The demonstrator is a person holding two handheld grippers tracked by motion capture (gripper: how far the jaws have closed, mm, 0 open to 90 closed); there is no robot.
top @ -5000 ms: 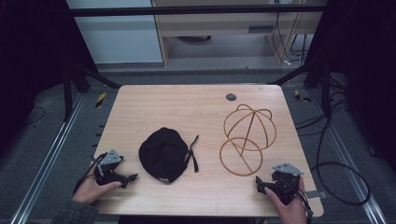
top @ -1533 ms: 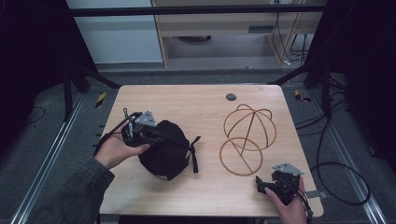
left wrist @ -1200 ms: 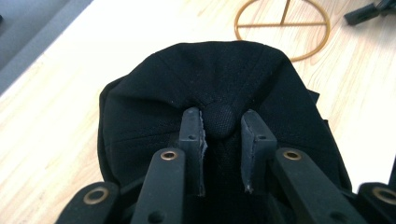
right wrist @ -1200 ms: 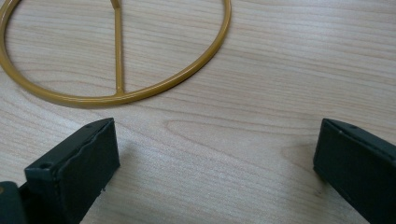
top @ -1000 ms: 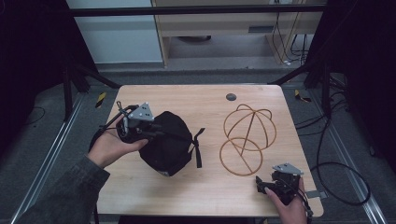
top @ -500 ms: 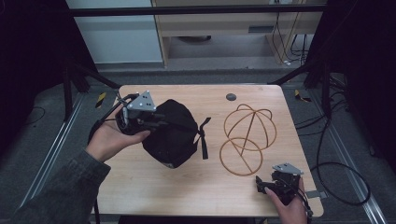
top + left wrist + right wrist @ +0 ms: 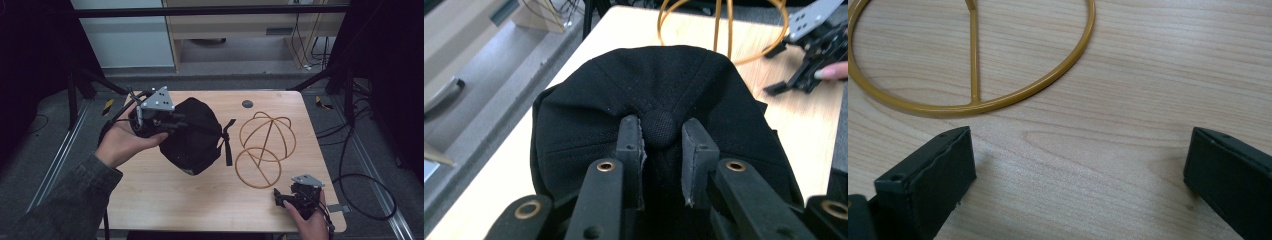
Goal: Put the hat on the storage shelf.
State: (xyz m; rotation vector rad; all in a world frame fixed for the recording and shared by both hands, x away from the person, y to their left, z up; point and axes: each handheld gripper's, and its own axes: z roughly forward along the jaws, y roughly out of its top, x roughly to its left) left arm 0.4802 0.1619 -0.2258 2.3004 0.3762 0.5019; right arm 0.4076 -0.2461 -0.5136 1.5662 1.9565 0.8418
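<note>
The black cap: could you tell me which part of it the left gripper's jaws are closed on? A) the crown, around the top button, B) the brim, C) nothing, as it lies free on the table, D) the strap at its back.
A: in the left gripper view the left gripper pinches the crown fabric of the black cap, one pad on each side of the top button.

This looks like a lab set up for recording. A bare wooden tabletop (image 7: 210,200) stands inside a dark metal frame (image 7: 75,85), with cables (image 7: 360,180) trailing over grey floor beyond its right edge. Black curtains (image 7: 395,75) close both sides.
</note>
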